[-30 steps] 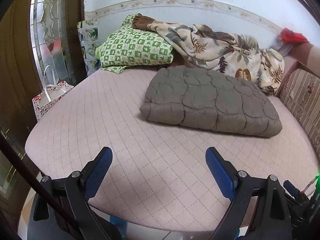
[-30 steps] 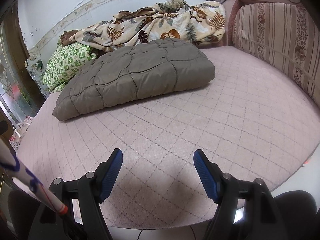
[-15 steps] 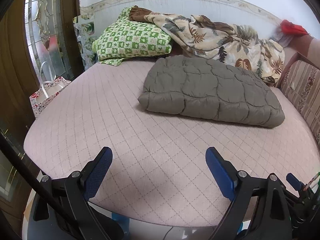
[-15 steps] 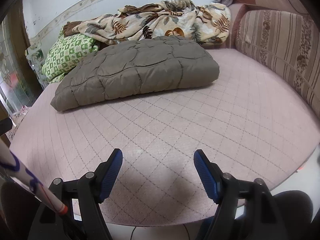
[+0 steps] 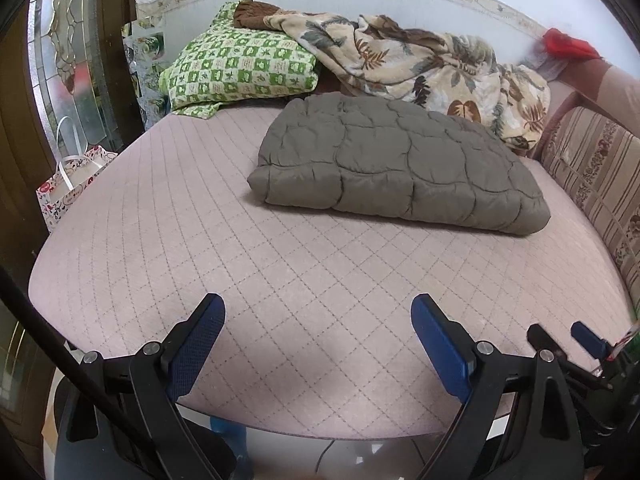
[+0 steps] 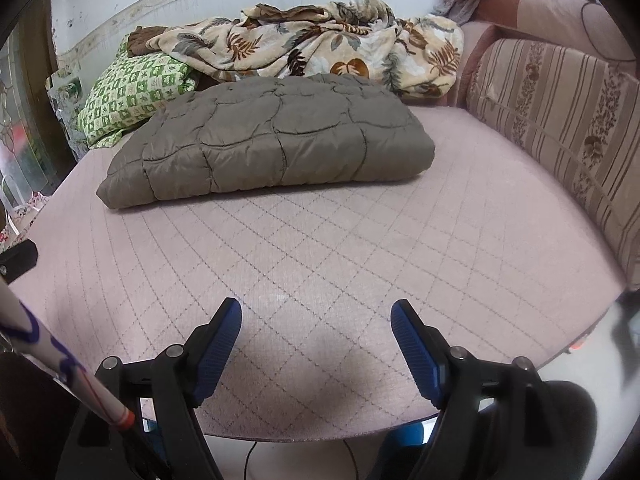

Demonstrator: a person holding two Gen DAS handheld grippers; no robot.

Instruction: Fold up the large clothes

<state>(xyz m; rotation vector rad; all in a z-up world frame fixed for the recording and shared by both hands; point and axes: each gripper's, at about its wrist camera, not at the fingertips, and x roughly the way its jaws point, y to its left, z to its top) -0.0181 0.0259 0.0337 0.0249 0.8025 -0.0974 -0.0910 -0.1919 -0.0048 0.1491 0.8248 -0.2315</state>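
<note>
While both tools were held low over the near edge of the bed, the blue pads (image 5: 196, 344) of the left gripper (image 5: 318, 340) were seen spread wide, nothing between them. The right gripper (image 6: 316, 340) was likewise found wide apart and empty. Beneath both, the pink quilted mattress cover (image 5: 280, 280) was noted. Farther back, well apart from the fingers, the folded grey quilted garment (image 5: 396, 168) was recorded lying flat on the cover. Behind it, a leaf-print blanket (image 5: 420, 60) and a green checked pillow (image 5: 244, 68) were logged against the wall, with a striped cushion (image 6: 560, 120) at the right.
</note>
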